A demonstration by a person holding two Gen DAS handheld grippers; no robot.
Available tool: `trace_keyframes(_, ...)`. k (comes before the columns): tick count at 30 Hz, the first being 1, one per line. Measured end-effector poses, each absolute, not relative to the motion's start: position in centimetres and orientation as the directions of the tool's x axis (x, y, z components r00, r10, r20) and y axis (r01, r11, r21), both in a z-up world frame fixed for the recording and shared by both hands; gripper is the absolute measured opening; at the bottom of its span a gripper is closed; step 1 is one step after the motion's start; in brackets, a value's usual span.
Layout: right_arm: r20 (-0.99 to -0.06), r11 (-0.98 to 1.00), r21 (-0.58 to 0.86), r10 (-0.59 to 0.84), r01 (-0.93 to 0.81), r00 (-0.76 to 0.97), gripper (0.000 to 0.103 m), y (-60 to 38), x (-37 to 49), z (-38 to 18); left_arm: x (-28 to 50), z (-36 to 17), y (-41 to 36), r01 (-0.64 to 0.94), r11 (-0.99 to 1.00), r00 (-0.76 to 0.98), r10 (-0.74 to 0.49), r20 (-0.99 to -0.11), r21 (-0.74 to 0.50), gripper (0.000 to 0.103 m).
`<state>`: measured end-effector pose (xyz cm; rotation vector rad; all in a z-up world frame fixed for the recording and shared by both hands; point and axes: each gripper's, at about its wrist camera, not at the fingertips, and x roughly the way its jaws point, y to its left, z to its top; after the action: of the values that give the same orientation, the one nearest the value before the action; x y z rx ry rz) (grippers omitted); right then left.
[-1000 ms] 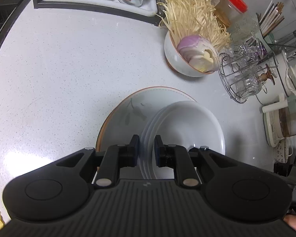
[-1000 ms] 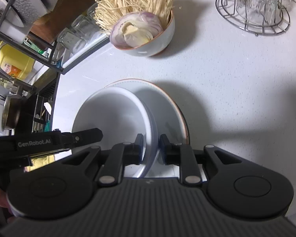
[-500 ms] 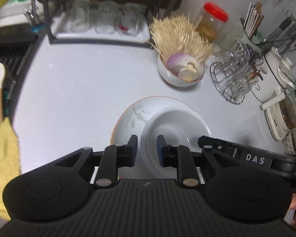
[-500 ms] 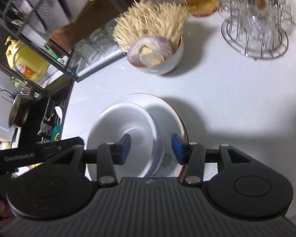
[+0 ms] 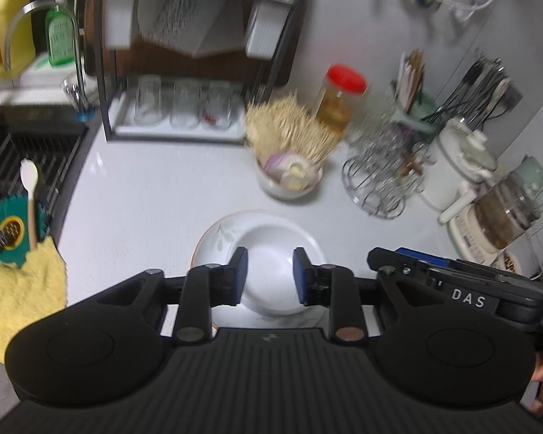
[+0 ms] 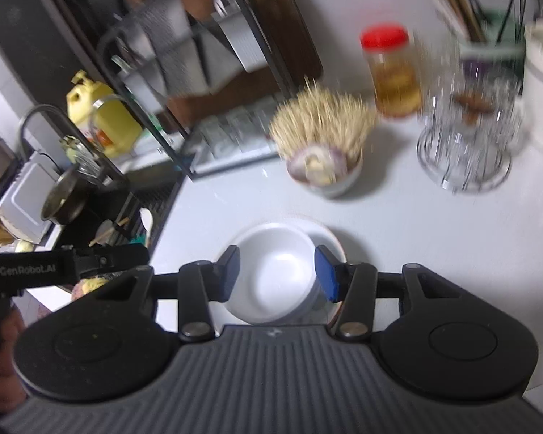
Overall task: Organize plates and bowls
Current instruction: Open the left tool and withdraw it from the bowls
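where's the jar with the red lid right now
In the left wrist view the jar stands upper right of centre at the counter's back, behind the noodle bowl.

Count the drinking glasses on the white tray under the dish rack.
3, side by side in a row on the tray: left glass, middle glass, right glass. The picture is blurred, so more may be hidden behind the rack frame.

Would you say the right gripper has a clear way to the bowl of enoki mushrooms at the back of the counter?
Probably yes. The right gripper is open and empty above the stacked white bowls, and only bare counter lies between them and the mushroom bowl. The wire glass rack stands off to its side.
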<state>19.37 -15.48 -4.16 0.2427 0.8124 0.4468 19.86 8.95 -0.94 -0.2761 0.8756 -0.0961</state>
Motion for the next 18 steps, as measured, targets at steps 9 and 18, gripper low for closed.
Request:
trace_keyframes(9,-0.498,0.892,0.286,0.451,-0.351,0.741,0.049,-18.7,12.5,1.7,12.5,4.2,6.4,-0.021,0.966,0.748,-0.155,-0.645,-0.257,0.05)
trace_keyframes(18,-0.423,0.902,0.227,0.431,-0.367,0.797,0.064,-21.0,5.1,3.2,4.4,5.4,3.5,0.004,0.98,0.788,-0.127,-0.603,-0.2,0.067)
